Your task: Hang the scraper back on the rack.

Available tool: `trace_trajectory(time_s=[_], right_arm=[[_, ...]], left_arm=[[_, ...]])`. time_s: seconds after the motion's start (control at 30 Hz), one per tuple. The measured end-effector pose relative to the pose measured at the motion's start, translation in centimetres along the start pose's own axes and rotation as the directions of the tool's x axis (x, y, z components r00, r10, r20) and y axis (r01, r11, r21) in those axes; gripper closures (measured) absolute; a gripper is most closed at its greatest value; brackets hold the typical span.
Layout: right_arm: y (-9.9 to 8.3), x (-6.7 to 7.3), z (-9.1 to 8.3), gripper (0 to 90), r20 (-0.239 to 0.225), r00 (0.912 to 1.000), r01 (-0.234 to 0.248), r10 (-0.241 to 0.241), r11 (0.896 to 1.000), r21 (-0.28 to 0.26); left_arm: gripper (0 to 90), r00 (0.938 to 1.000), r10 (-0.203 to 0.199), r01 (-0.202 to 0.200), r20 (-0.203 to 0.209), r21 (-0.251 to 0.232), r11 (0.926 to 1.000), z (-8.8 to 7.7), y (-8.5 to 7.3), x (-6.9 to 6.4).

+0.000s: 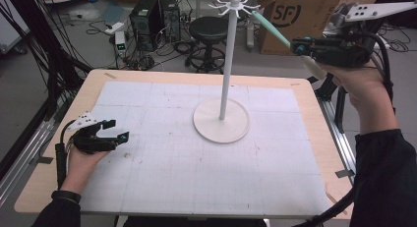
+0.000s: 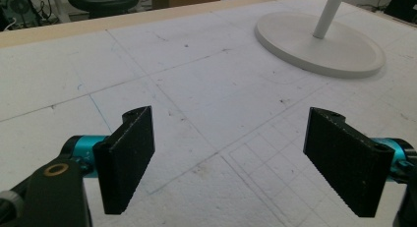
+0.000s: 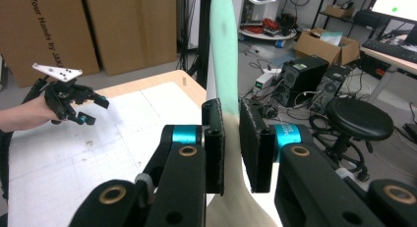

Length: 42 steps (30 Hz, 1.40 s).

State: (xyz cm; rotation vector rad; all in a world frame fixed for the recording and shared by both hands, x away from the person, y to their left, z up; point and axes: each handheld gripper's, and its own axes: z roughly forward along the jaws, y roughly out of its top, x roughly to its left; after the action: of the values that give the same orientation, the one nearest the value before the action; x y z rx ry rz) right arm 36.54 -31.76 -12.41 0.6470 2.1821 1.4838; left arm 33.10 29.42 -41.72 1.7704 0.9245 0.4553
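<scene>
a mint-green spatula [image 1: 273,29] with a cream blade end is clamped at mid-handle between the closed jaws of the right gripper [image 1: 299,46], raised well above the far right corner of the table [image 1: 314,153]. the handle tip, with its hanging hole seen in the right gripper view, is held just beside the hooks at the top of the white hanging stand [image 1: 228,65], apparently so that the hole can be slipped over a hook; whether it is already on one cannot be told. the stand's round base [image 2: 319,52] sits on the white grid mat [image 1: 172,163]. the left gripper [image 1: 110,131] is rested low over the mat's left side, jaws spread wide and empty, seemingly kept out of the way.
</scene>
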Motion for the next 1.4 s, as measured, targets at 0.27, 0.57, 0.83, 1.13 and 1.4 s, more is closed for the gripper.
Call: trace_trajectory(time_s=[0.27, 0.57, 0.83, 1.13, 1.4], right_arm=[[-0.5, -0.2, 1.3, 80.9, -0.007, 0.9998, -0.016, 0.016, 1.000, 0.023], [-2.7, 0.0, 3.2, 60.5, -0.014, 0.9998, 0.016, -0.015, 0.998, 0.058], [-8.5, 1.5, 3.8, 38.5, -0.071, 0.9975, -0.003, 0.004, 1.000, 0.013], [-17.1, 3.9, 4.9, 25.7, -0.132, 0.9897, -0.050, 0.057, 0.997, 0.053], [-23.2, 5.3, 6.0, 21.3, -0.091, 0.9868, -0.128, 0.134, 0.990, 0.063]], left_arm=[[20.1, 1.0000, 0.002, -0.002, 0.000, 0.001, 1.0000, 0.0, 0.0, 0.0], [20.1, 1.0000, 0.000, 0.000, -0.004, 0.004, 1.0000, -0.1, -0.1, 0.1], [20.2, 1.0000, 0.001, -0.001, -0.007, 0.010, 0.9999, -0.3, -0.1, 0.2], [20.9, 0.9998, 0.002, -0.002, -0.020, 0.008, 1.0000, -0.3, -0.1, 0.3], [20.7, 0.9996, 0.005, -0.005, -0.026, -0.001, 1.0000, -0.3, -0.1, 0.4]])
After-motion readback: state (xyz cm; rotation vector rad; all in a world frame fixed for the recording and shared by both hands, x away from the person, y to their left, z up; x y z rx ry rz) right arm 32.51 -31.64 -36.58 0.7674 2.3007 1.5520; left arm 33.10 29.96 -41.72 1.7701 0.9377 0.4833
